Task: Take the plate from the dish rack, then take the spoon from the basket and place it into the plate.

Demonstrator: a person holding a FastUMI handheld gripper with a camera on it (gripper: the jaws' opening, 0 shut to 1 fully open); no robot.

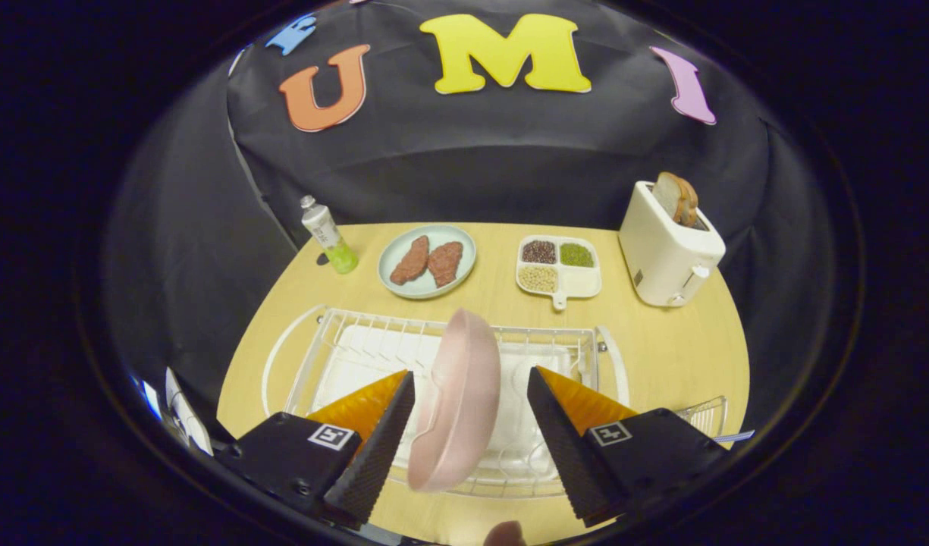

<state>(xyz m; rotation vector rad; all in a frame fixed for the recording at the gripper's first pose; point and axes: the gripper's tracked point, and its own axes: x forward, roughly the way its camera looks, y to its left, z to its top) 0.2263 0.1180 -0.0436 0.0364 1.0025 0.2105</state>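
Observation:
A pink plate point(458, 398) stands on edge in the white wire dish rack point(335, 337), directly between my two fingers. My gripper point(470, 387) is open, its fingers on either side of the plate with a gap on each side, and neither finger touches it. The plate's upper rim reaches past the fingertips toward the rack's far rail. A wire basket point(705, 413) peeks out just beyond the right finger; I cannot make out a spoon in it.
Beyond the rack on the wooden table point(661, 349) sit a pale plate with two meat patties point(427, 261), a divided dish of beans point(559, 265), a white toaster holding bread point(669, 246) and a small green bottle point(329, 235).

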